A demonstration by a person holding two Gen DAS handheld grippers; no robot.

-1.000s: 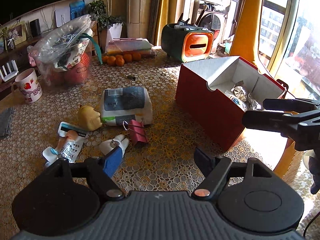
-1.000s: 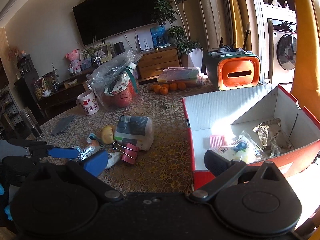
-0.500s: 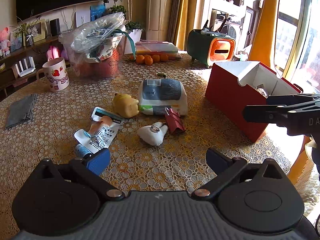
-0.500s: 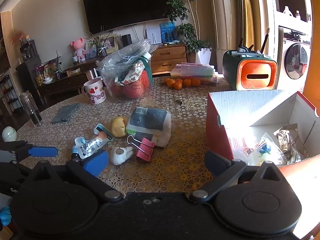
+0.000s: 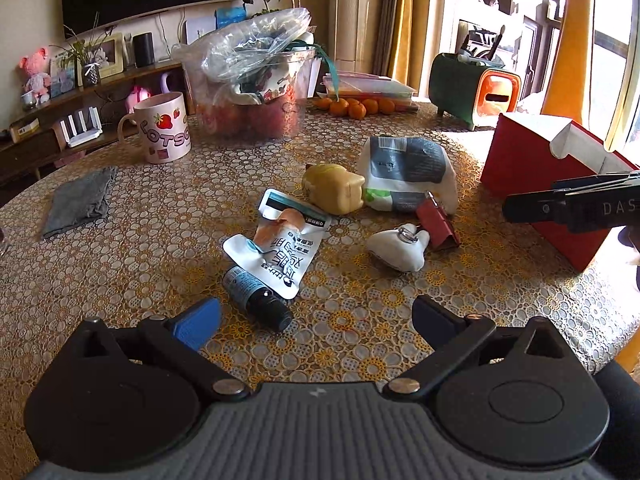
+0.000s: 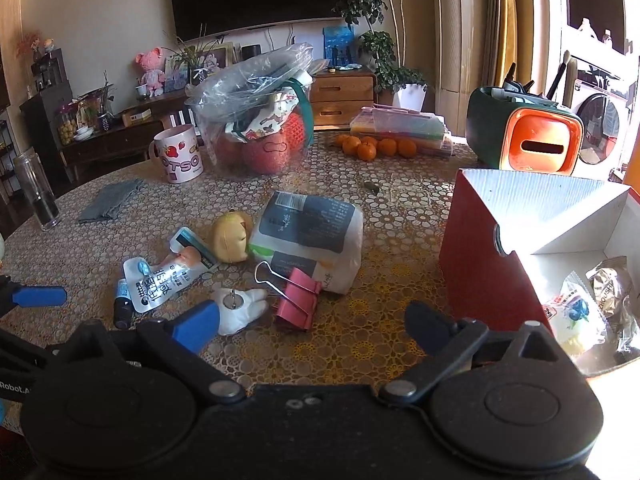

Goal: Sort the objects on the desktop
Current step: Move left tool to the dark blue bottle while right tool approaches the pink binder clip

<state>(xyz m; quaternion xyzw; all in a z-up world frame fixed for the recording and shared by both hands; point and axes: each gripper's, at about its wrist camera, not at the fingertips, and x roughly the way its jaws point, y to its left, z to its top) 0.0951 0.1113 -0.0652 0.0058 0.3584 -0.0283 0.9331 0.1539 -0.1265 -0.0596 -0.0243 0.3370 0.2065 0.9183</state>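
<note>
Two spread grippers over a cluttered lace-patterned table (image 5: 120, 264).
Pink-white mug (image 5: 163, 127) reads "LOTSO". Left gripper (image 5: 316, 318) has widened and neared the small dark bottle (image 5: 256, 299); right gripper (image 6: 312, 322), empty, is closing slightly near the pink binder clip (image 6: 298, 300), red cardboard box (image 6: 476, 264) right.

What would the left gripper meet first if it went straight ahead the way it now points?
Probably the small dark bottle, lying nearest between the open left gripper fingertips, with the white sachet just beyond. Depth is uncertain, so it might meet the tablecloth first.
</note>
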